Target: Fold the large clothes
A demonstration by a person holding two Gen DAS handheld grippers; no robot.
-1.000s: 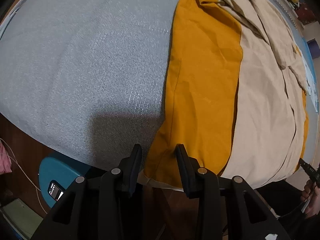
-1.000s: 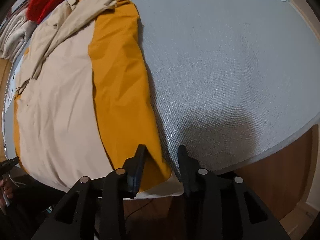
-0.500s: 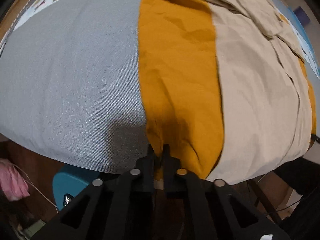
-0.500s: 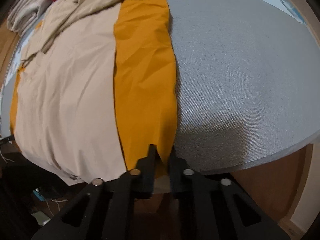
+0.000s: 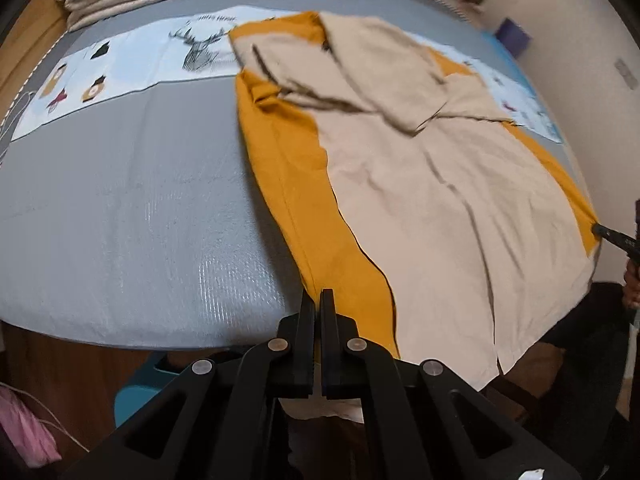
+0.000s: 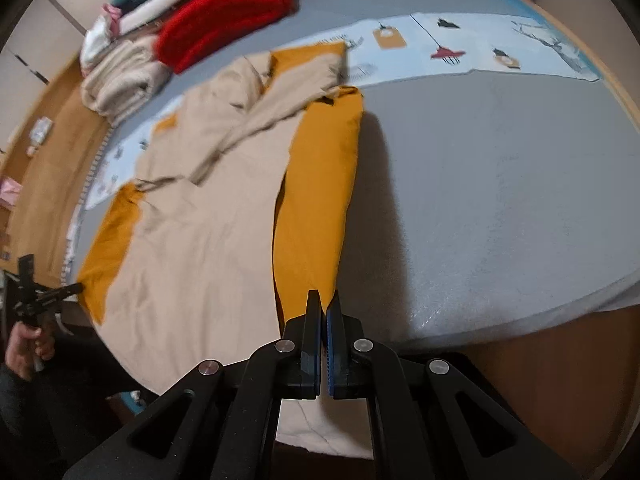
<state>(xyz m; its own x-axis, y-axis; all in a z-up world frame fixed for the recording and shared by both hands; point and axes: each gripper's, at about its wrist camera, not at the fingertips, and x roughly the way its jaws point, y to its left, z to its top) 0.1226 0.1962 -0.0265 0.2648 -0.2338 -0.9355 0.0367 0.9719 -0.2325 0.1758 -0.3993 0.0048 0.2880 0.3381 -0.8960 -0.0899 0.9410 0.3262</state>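
A large beige garment with a mustard-yellow lining lies spread on the grey bed cover. My left gripper is shut on the near hem of its left mustard strip and holds it raised off the cover. In the right wrist view the same garment shows, and my right gripper is shut on the near hem of the right mustard strip, also lifted. Each gripper appears in the other's view at the opposite corner: the right gripper, the left gripper with a hand.
Folded clothes are stacked at the far end: a beige pile and a red one. A pale blue printed cloth crosses the cover behind the garment. A teal stool and wooden floor lie below the near edge.
Both grippers closed on the garment's near hem, one at each mustard strip, then rose with it. The views now take in the whole garment and the far end of the bed.
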